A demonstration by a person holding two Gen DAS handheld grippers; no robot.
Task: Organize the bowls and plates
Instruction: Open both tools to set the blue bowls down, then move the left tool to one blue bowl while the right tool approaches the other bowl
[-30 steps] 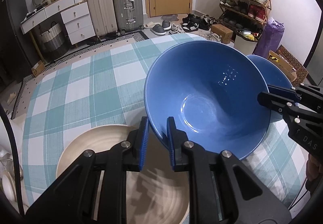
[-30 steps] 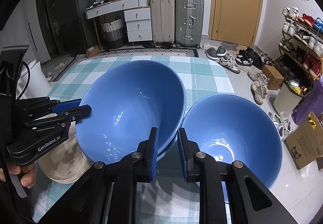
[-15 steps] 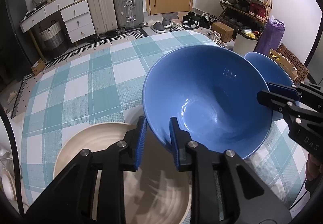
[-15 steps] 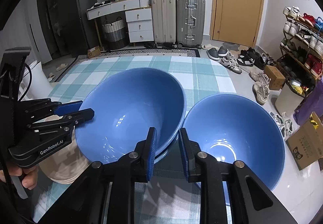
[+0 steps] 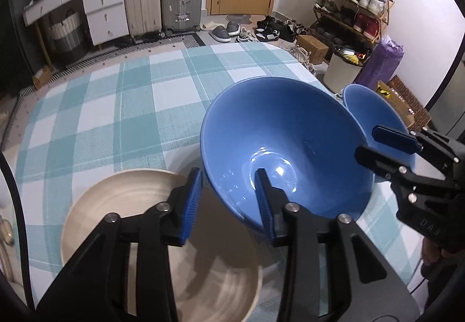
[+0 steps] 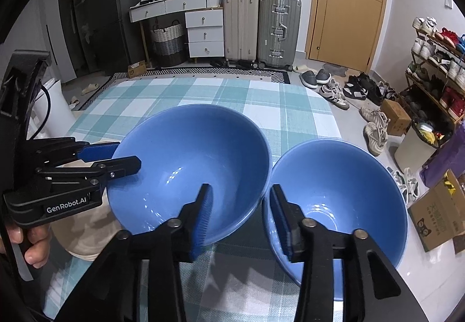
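A large blue bowl (image 5: 279,141) (image 6: 189,159) sits on the checked tablecloth (image 5: 116,107). My left gripper (image 5: 229,202) is open, its jaws straddling the bowl's near rim. My right gripper (image 6: 239,217) is open too, one jaw inside this bowl at its right rim, the other inside a second blue bowl (image 6: 343,191) (image 5: 369,109) that stands just to the right. A cream plate (image 5: 151,223) (image 6: 84,232) lies to the left of the large bowl, under my left gripper.
The table's right edge (image 6: 328,118) is close behind the second bowl. Beyond the table stand suitcases (image 6: 261,25), a white dresser (image 6: 200,31), a shoe rack (image 5: 354,8) and loose shoes on the floor (image 6: 348,89).
Both grippers have opened and let go of the large blue bowl's rim. The bowl has come down from a tilt and now rests on the table.
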